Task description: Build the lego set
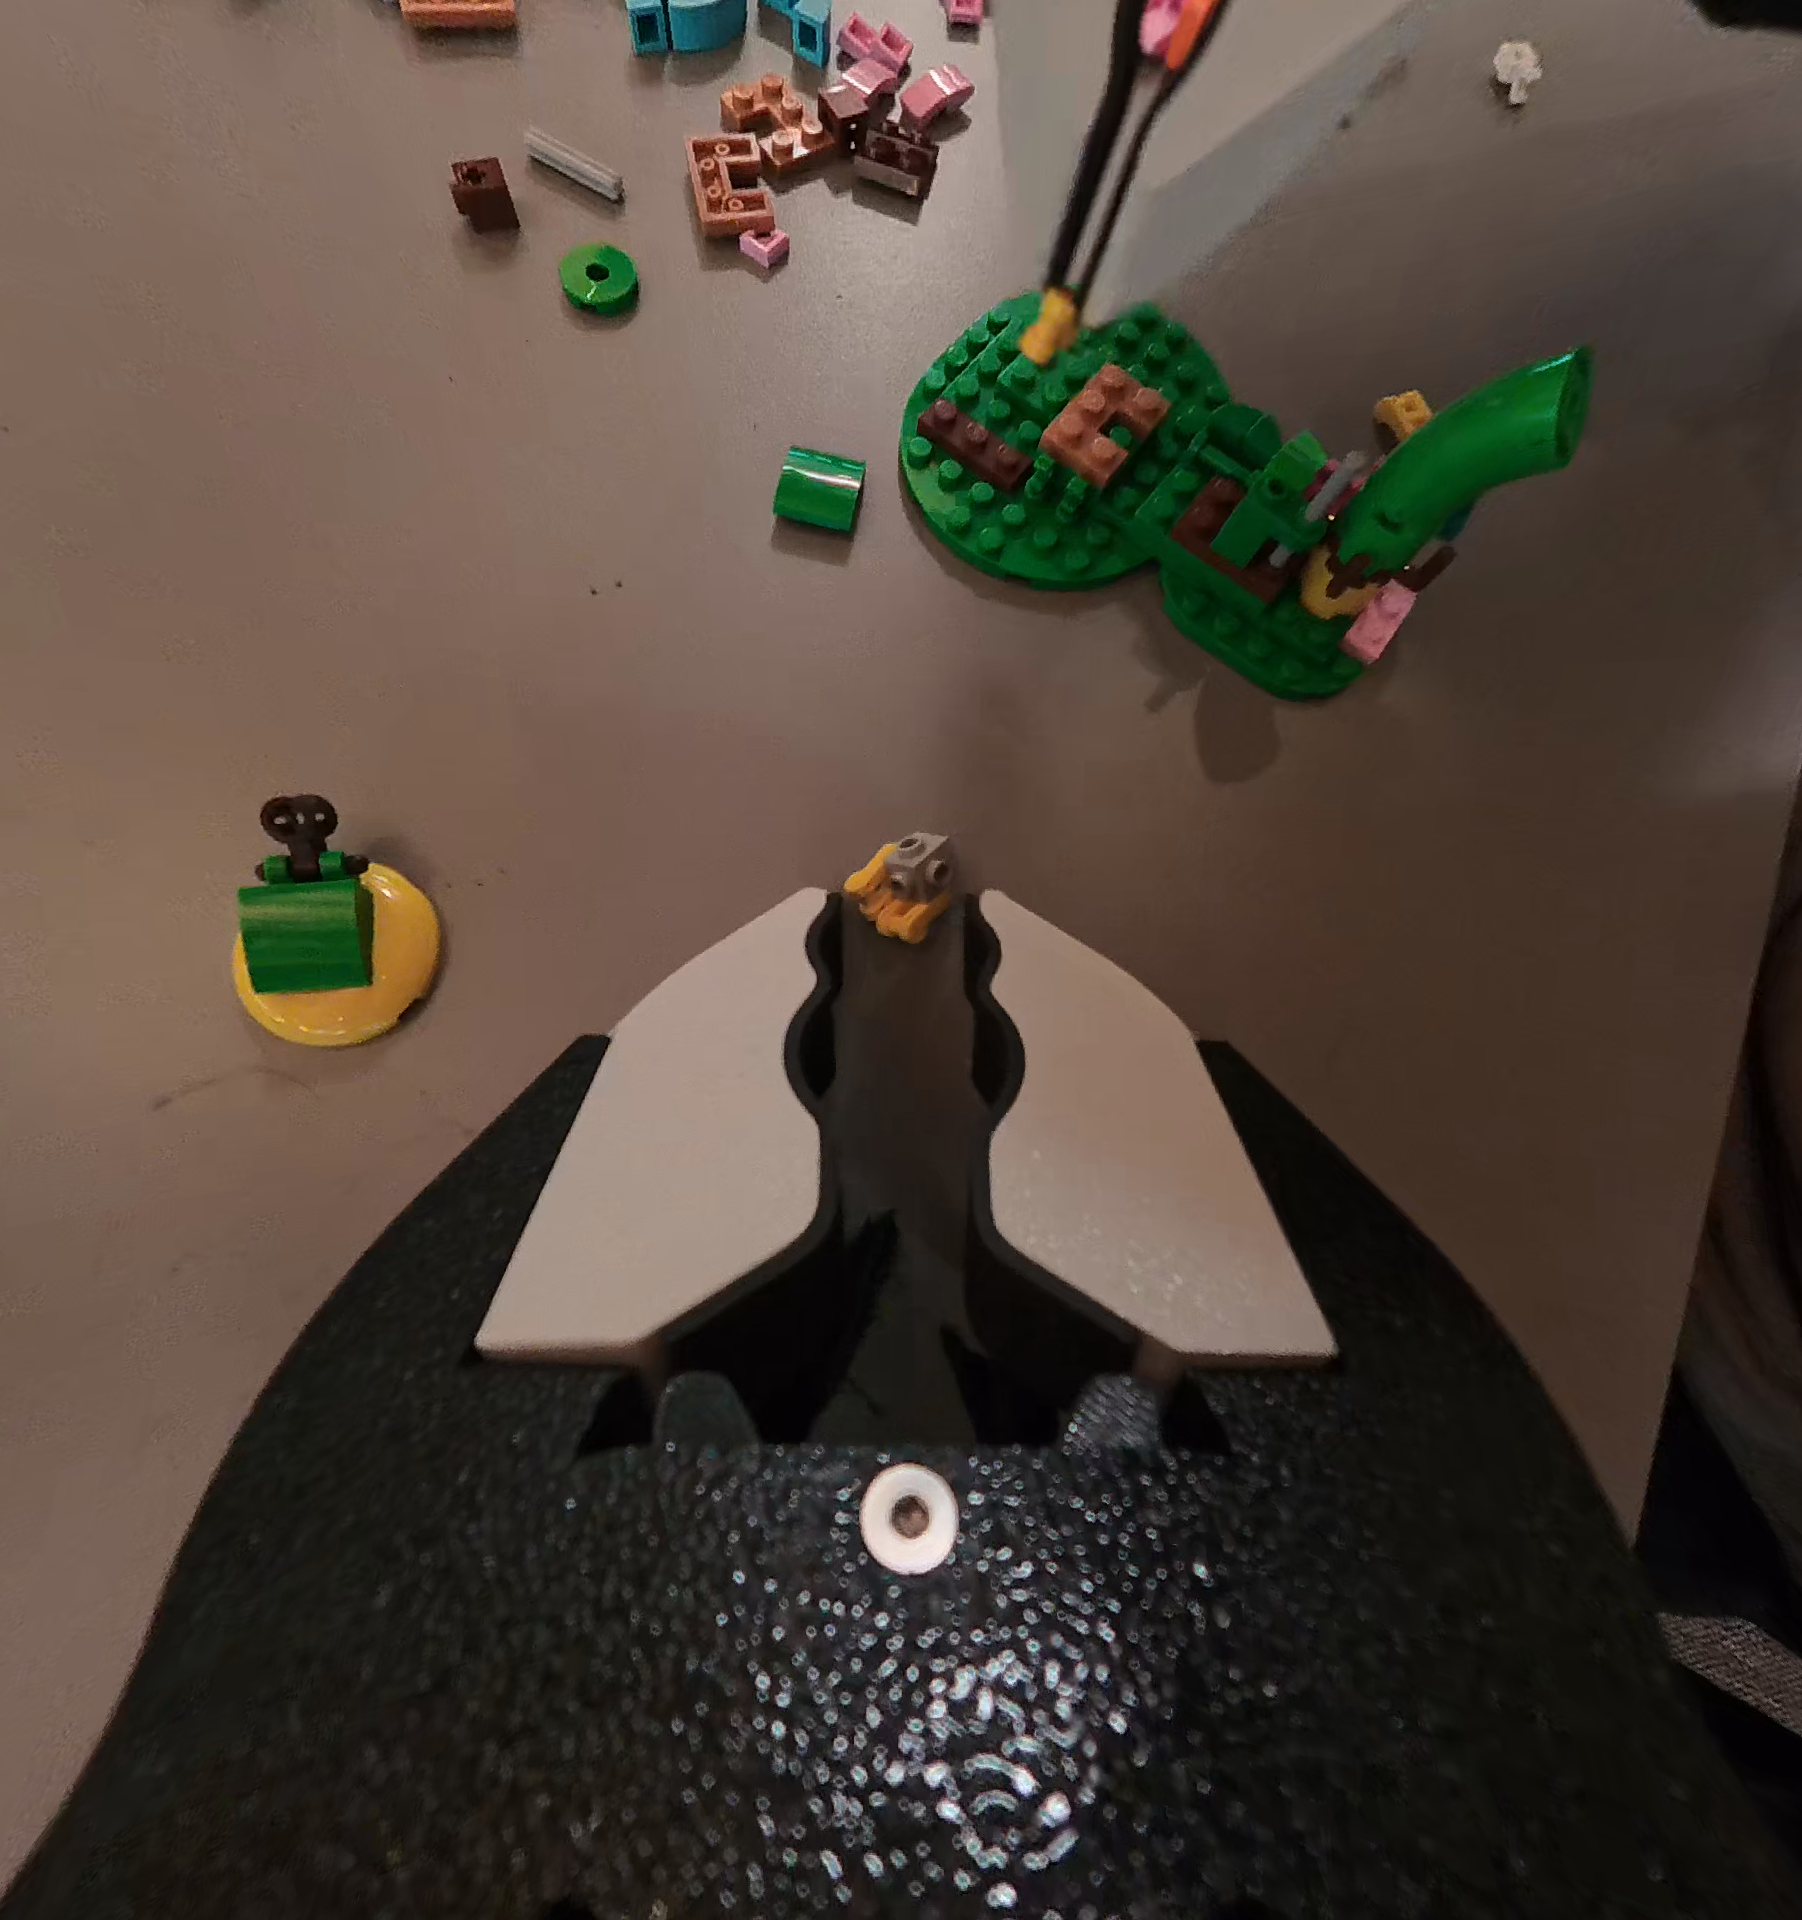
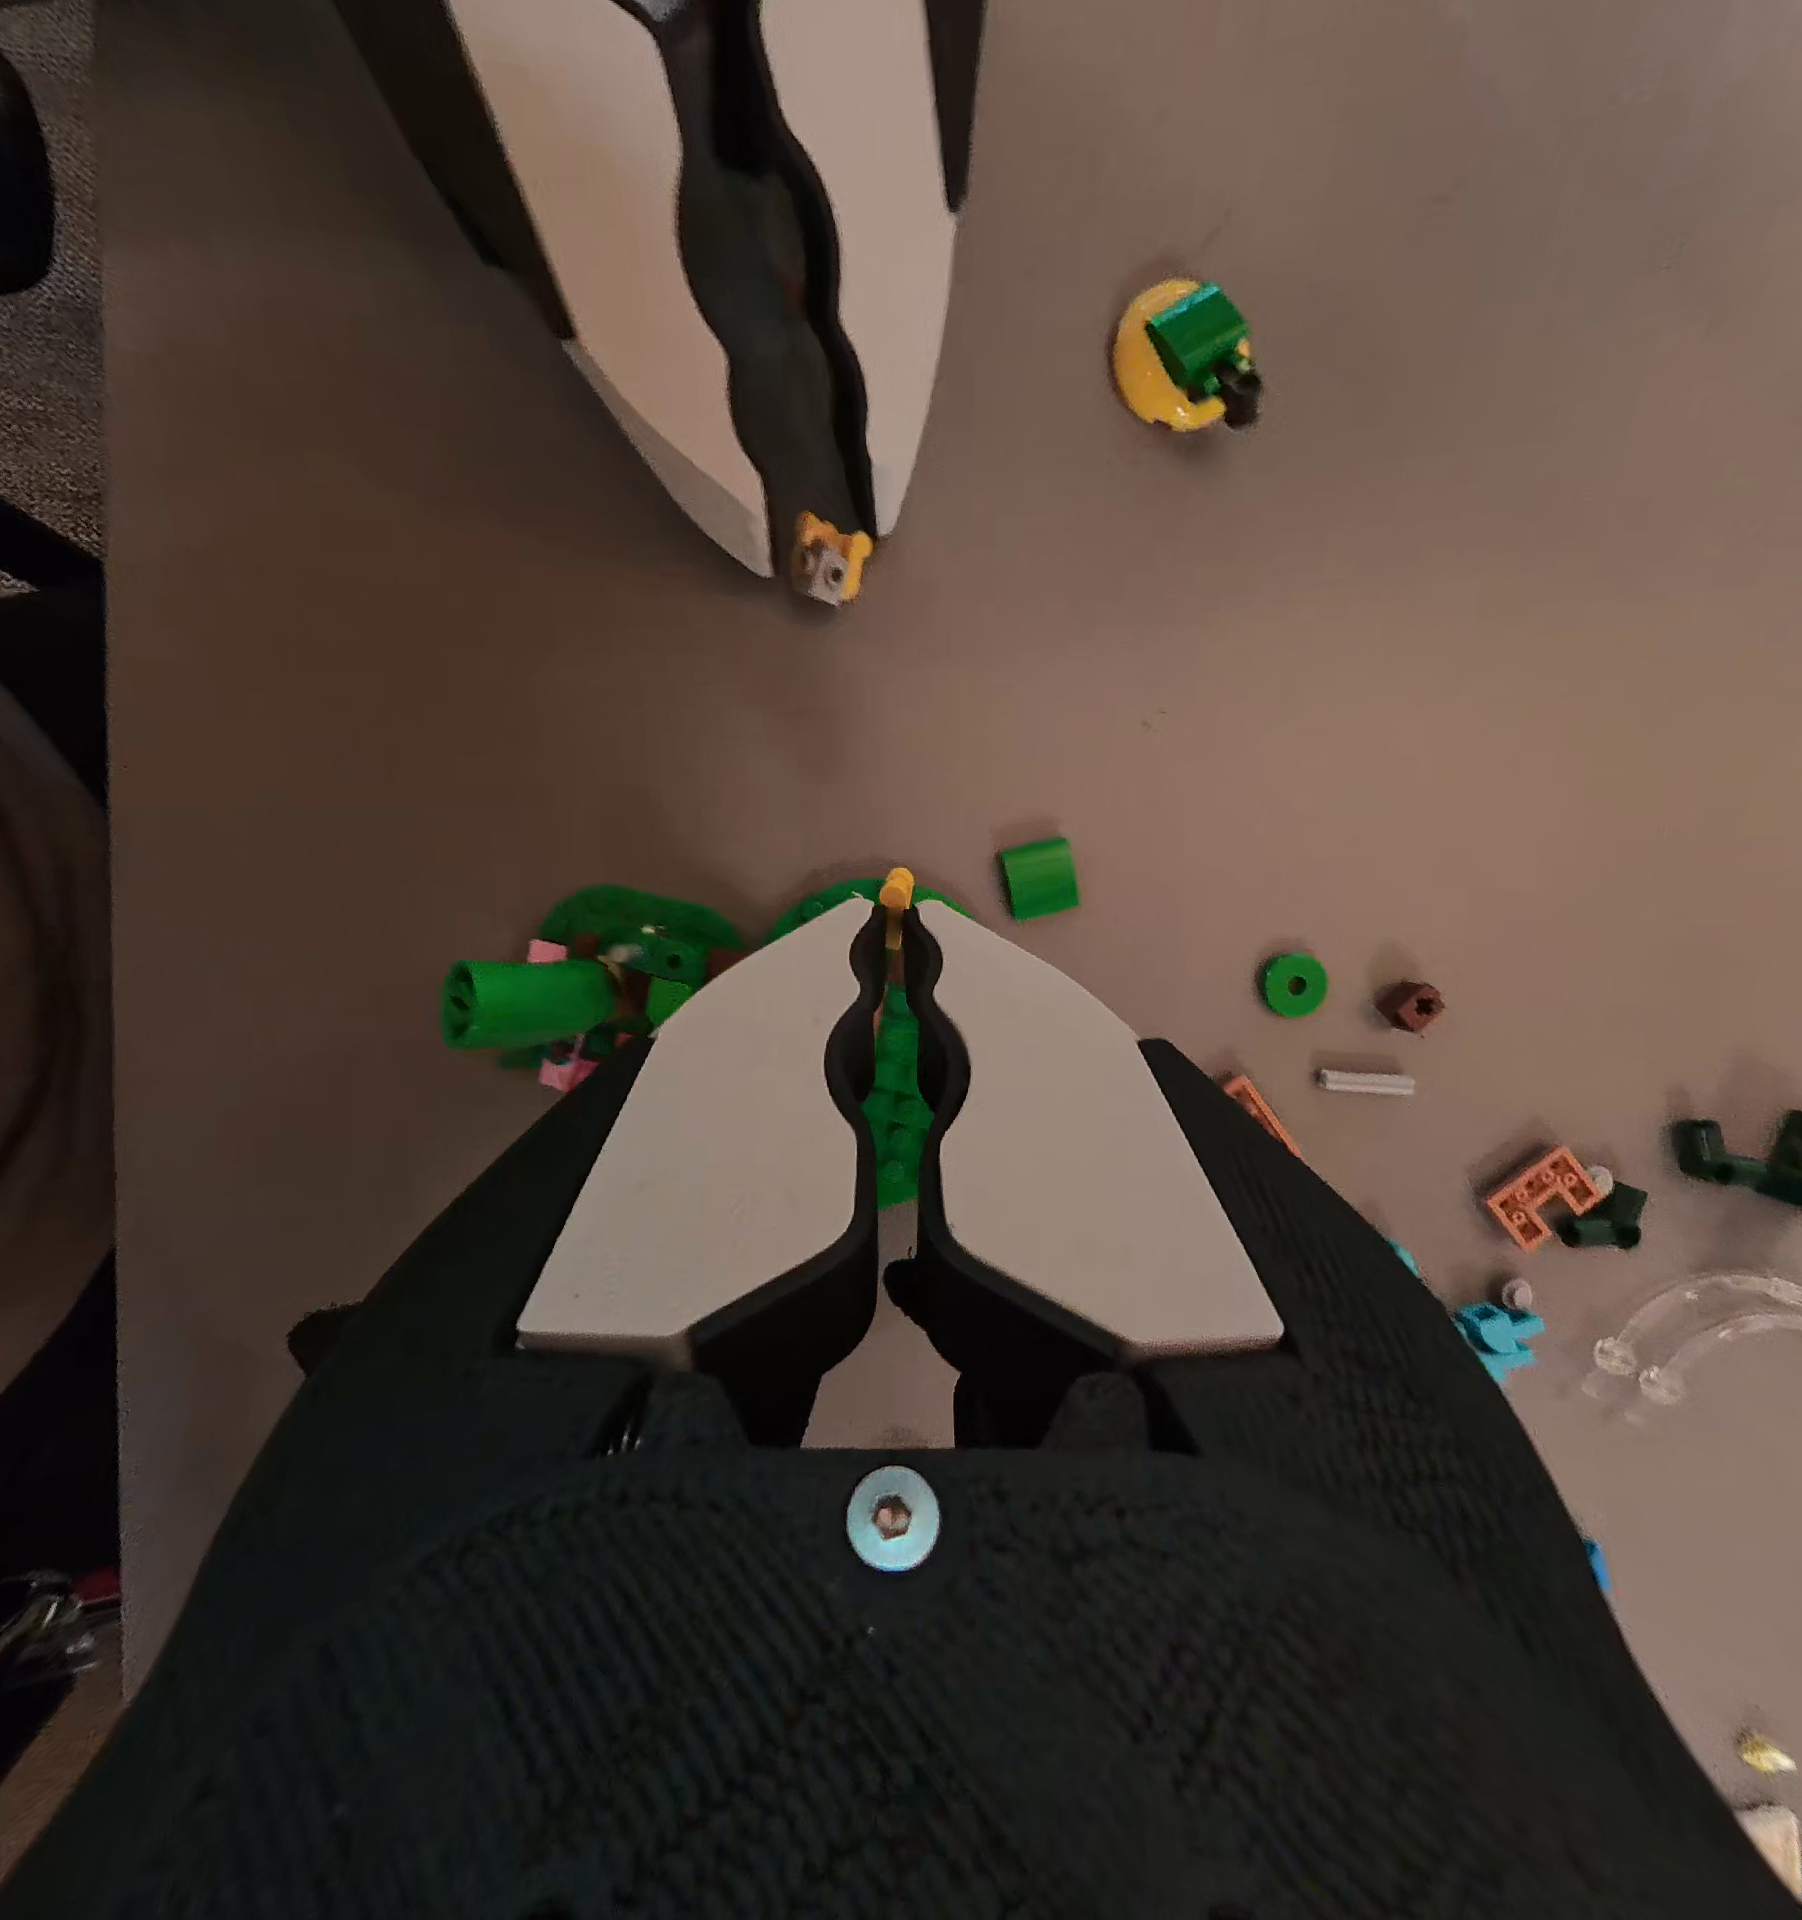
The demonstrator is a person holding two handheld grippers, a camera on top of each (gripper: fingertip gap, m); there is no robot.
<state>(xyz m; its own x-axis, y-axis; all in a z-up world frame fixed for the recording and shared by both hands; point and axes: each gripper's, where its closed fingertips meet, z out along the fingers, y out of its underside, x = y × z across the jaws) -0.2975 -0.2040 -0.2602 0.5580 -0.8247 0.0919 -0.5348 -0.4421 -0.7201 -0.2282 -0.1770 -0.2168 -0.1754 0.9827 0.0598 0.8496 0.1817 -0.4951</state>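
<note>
Counting outward from the one green baseplate build point(image 1: 1115, 457): one green curved slope brick point(image 1: 819, 488) just beside it, one green round ring piece point(image 1: 598, 277) farther off, one dark brown small brick point(image 1: 484, 190) and one grey bar point(image 1: 573, 162) beyond that. Well apart sits one yellow dish point(image 1: 357, 997) topped by one green slope. Two grippers point(image 1: 902, 904) point(image 2: 895, 906) (each pinching one small yellow piece).
</note>
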